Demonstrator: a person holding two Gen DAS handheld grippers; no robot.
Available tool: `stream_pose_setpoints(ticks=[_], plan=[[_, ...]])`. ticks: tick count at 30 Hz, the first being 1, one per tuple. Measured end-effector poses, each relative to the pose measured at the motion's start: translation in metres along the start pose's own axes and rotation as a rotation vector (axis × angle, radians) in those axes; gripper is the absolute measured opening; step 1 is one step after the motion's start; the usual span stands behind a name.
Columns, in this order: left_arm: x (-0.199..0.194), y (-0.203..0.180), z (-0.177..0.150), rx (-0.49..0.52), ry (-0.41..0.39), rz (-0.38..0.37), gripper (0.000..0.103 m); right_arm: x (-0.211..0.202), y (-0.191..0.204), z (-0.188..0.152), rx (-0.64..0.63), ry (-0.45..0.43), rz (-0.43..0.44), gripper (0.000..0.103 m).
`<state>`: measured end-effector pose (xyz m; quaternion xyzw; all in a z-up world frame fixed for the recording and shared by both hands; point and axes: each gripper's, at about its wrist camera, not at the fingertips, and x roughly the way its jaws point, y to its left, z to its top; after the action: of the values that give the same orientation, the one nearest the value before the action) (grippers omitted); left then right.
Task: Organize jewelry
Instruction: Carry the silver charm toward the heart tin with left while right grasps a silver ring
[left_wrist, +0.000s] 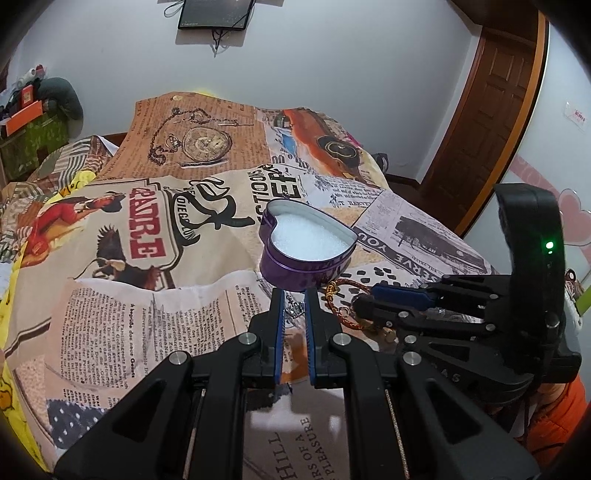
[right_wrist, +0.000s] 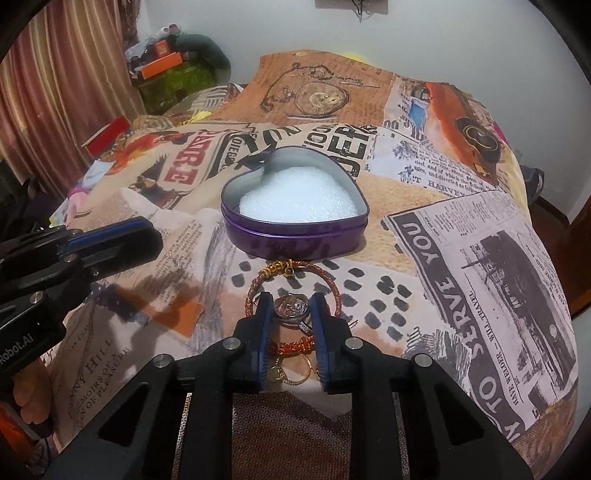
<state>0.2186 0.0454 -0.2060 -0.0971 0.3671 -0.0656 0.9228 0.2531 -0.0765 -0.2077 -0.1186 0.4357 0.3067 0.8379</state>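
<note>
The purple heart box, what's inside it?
Inside the purple heart box there is only a white foam pad. No jewelry lies on the pad. What is under the pad cannot be seen, because the pad covers the bottom.

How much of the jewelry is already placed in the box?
None yet: the heart tin is open and holds only white foam. The right gripper is open around a silver ring, not gripping it. The red bracelet and gold ring remain on the cloth.
</note>
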Motion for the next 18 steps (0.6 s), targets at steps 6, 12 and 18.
stream_pose_setpoints(ticks=[6, 12, 18], plan=[[-0.007, -0.004, 0.006, 0.018, -0.012, 0.013, 0.009, -0.014, -0.002, 0.003, 0.022, -0.039, -0.009, 0.018], [-0.020, -0.009, 0.022, 0.037, -0.055, 0.025, 0.009, -0.032, -0.003, 0.009, 0.043, -0.090, -0.011, 0.019], [-0.024, -0.011, 0.043, 0.040, -0.080, 0.026, 0.009, -0.055, -0.007, 0.021, 0.064, -0.169, -0.026, 0.019]])
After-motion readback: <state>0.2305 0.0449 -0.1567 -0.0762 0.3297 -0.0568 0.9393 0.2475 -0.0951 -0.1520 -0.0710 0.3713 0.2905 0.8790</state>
